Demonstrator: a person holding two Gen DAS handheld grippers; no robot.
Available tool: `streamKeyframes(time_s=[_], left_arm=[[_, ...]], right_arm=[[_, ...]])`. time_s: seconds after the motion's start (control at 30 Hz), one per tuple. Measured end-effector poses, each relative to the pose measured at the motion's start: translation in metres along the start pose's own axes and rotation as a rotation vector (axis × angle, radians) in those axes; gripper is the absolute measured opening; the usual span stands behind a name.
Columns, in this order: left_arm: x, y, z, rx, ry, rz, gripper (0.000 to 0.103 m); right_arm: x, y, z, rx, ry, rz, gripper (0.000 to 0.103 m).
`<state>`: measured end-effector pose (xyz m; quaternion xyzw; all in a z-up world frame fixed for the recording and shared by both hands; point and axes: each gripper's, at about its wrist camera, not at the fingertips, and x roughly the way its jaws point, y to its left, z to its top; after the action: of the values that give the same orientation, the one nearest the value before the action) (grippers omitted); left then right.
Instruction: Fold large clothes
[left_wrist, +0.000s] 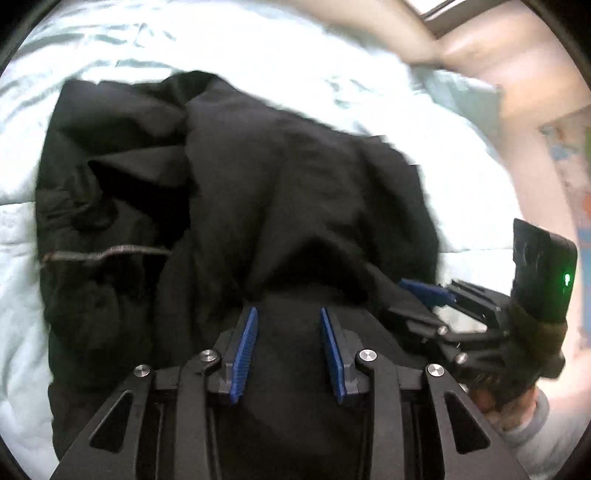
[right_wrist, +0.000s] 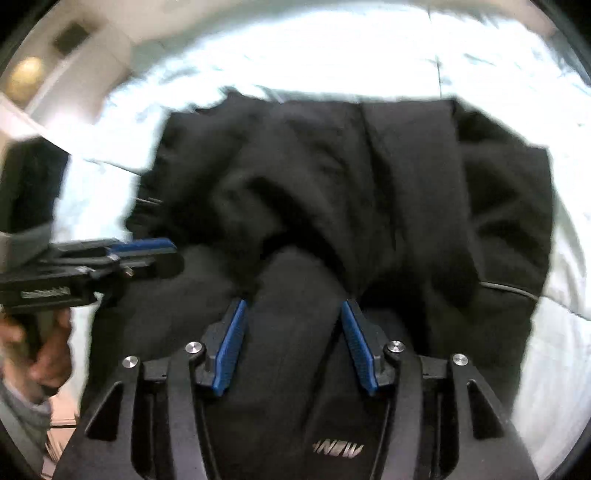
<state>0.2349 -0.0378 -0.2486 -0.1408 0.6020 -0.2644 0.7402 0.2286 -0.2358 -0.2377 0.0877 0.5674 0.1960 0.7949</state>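
Note:
A large black garment (left_wrist: 258, 192) lies bunched on a pale bed cover (left_wrist: 258, 51). It also fills the right wrist view (right_wrist: 351, 184). A grey drawstring (left_wrist: 107, 253) shows on its left part. My left gripper (left_wrist: 288, 314) is open, its blue pads apart over a fold of the black cloth. My right gripper (right_wrist: 291, 306) is open too, over the cloth, with a fold rising between its pads. The right gripper shows in the left wrist view (left_wrist: 424, 291) at the garment's right edge. The left gripper shows in the right wrist view (right_wrist: 147, 247) at the garment's left edge.
The pale bed cover (right_wrist: 332, 48) spreads all round the garment. A beige wall (left_wrist: 480, 55) and a window frame (left_wrist: 461, 18) stand behind the bed. A pillow (left_wrist: 458, 92) lies near the wall. The person's hand (right_wrist: 44, 354) holds the left gripper's handle.

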Motion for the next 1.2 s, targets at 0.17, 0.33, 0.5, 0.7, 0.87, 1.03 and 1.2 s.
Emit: streamKeyframes(time_s=[0.17,0.33,0.5,0.7,0.87,1.03,1.2], left_arm=[[0.005,0.016,-0.024,-0.123,-0.011,-0.074,0.050],[0.031,0.042,-0.035,-0.306,0.005,-0.121,0.036],[-0.014,0.009,-0.065,-0.194,-0.039,-0.032,0.037],[-0.049,0.026,-0.121,-0.276,-0.006,0.051,0.042],[-0.050,0.025,-0.157,-0.357,0.022,0.090,0.042],[-0.050,0.018,-0.177,-0.359,0.049,0.188,0.042],[-0.055,0.020,-0.200,-0.373,0.060,0.260,0.042]], right_arm=[[0.012,0.010,-0.022,-0.001,0.026,-0.008,0.057],[0.059,0.003,-0.033,0.014,0.113,-0.078,0.057],[-0.009,0.017,-0.058,0.003,-0.008,-0.057,0.057],[-0.045,0.015,-0.126,0.059,-0.034,-0.067,0.057],[-0.057,0.014,-0.187,0.088,-0.016,-0.070,0.057],[-0.073,0.004,-0.223,0.117,-0.026,-0.095,0.057],[-0.084,-0.025,-0.254,0.200,-0.022,-0.101,0.057]])
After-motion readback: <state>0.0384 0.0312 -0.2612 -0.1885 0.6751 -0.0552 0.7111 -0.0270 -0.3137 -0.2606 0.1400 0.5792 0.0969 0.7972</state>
